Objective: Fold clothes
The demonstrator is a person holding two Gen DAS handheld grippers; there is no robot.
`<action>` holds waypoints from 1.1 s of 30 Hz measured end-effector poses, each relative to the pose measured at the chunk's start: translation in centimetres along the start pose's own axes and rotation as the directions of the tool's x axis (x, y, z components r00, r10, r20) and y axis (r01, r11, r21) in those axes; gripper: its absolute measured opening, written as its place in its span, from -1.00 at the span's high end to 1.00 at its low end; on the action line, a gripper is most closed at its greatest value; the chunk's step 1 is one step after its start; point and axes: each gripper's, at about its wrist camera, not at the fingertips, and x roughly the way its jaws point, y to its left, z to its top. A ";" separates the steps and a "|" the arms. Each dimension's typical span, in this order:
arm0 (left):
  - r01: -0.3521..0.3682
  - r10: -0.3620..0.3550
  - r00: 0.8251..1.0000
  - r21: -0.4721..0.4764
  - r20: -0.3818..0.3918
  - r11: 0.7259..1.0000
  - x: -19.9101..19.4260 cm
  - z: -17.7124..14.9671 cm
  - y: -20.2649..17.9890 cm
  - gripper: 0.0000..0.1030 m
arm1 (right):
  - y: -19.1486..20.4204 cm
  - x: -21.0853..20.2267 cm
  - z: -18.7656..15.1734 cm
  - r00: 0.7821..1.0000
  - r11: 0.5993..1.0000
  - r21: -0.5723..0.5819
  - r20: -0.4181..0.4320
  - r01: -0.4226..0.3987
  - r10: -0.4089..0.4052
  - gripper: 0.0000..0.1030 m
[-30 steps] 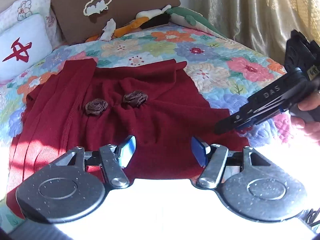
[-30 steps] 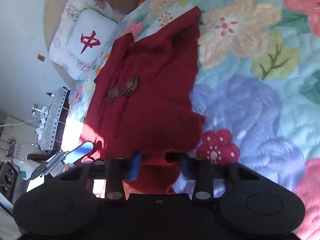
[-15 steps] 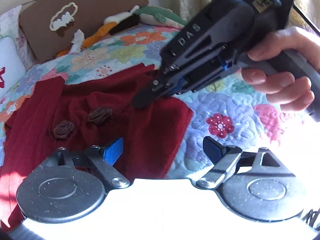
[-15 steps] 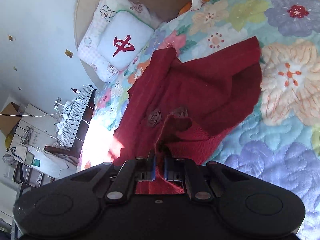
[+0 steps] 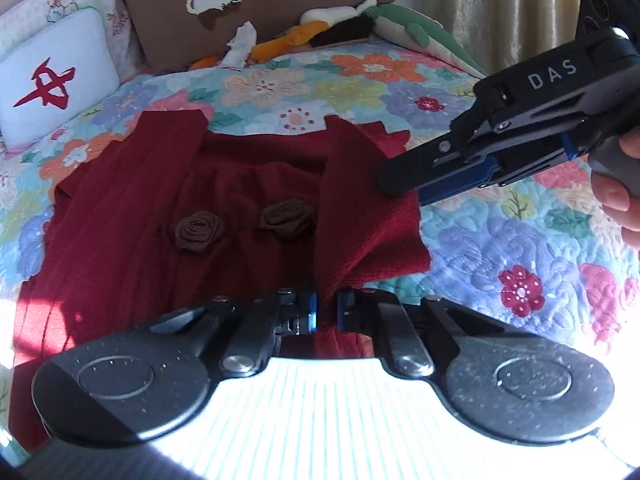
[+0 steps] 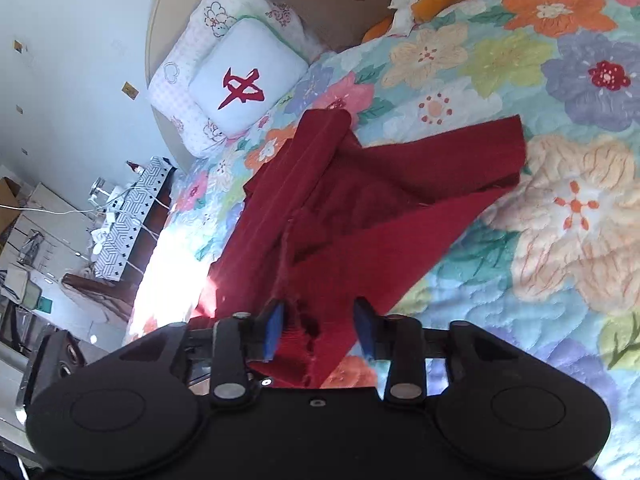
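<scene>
Left wrist view: a floral quilted bedspread (image 5: 500,240) carries the dark red knitted garment (image 5: 132,216), spread flat with 2 brown fabric rosettes (image 5: 200,230) on it. The left gripper (image 5: 327,314) is pinched tight on a raised fold of it. The right gripper (image 6: 320,328) stands parted, cloth between its fingers.

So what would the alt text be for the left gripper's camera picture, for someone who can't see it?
The left gripper is clamped on a fold of a dark red garment spread over a flowered quilt. The right gripper, held by a hand, reaches in over the cloth; pillows lie behind.
</scene>
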 end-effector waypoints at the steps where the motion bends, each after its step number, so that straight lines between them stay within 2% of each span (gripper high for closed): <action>1: -0.007 0.007 1.000 -0.009 0.009 1.000 -0.2 0.1 0.3 0.84 | -0.4 -0.1 0.5 1.000 1.000 0.004 0.018 0.018 -0.018 -0.05; 3: -0.020 0.021 0.999 -0.028 0.026 0.999 -0.5 0.2 0.9 0.84 | -1.3 -0.1 1.6 0.997 0.998 0.020 0.049 0.061 -0.062 -0.15; 6: -0.039 0.042 0.998 -0.056 0.051 0.998 -1.0 0.4 1.7 0.84 | -3.3 0.4 3.0 0.990 0.991 0.060 0.066 0.118 -0.122 -0.18; 11: -0.055 0.060 0.997 -0.114 0.042 0.992 -1.3 0.1 2.8 0.84 | -4.7 1.1 3.6 0.987 0.984 0.113 0.069 0.137 -0.145 -0.22; 15: -0.045 0.049 0.999 -0.215 0.013 0.976 -0.7 -0.2 4.7 0.84 | -5.8 1.6 4.0 0.984 0.977 0.153 0.071 0.148 -0.160 -0.39; 18: -0.045 0.048 0.999 -0.215 0.011 0.976 -0.5 -0.4 5.0 0.84 | -6.7 1.9 4.2 0.982 0.969 0.192 0.075 0.155 -0.172 -0.40; 22: -0.024 0.031 0.999 -0.214 0.026 0.977 -0.6 -0.5 4.7 0.84 | -8.4 2.3 4.6 0.986 0.952 0.295 0.118 0.078 -0.117 -0.42; 23: -0.016 0.023 0.999 -0.215 0.031 0.976 -0.7 -0.5 4.6 0.84 | -8.7 2.3 4.9 0.985 0.948 0.313 0.132 0.066 -0.112 -0.48; 25: -0.004 0.011 0.999 -0.215 0.032 0.977 -0.7 -0.5 4.5 0.84 | -9.2 2.5 5.5 0.979 0.933 0.354 0.158 0.068 -0.131 -0.55; 27: 0.010 -0.003 1.000 -0.224 0.030 0.975 -0.8 -0.5 4.5 0.84 | -9.7 2.9 6.0 0.976 0.901 0.426 0.148 0.081 -0.158 -0.58; 32: 0.028 -0.022 0.999 -0.232 0.030 0.972 -0.6 -0.7 5.0 0.84 | -11.7 5.0 6.4 0.979 0.871 0.488 0.148 0.052 -0.142 -0.57; 33: 0.025 -0.019 0.999 -0.228 0.029 0.973 -0.4 -0.7 5.1 0.84 | -12.3 5.4 6.4 0.979 0.866 0.498 0.154 0.037 -0.130 -0.48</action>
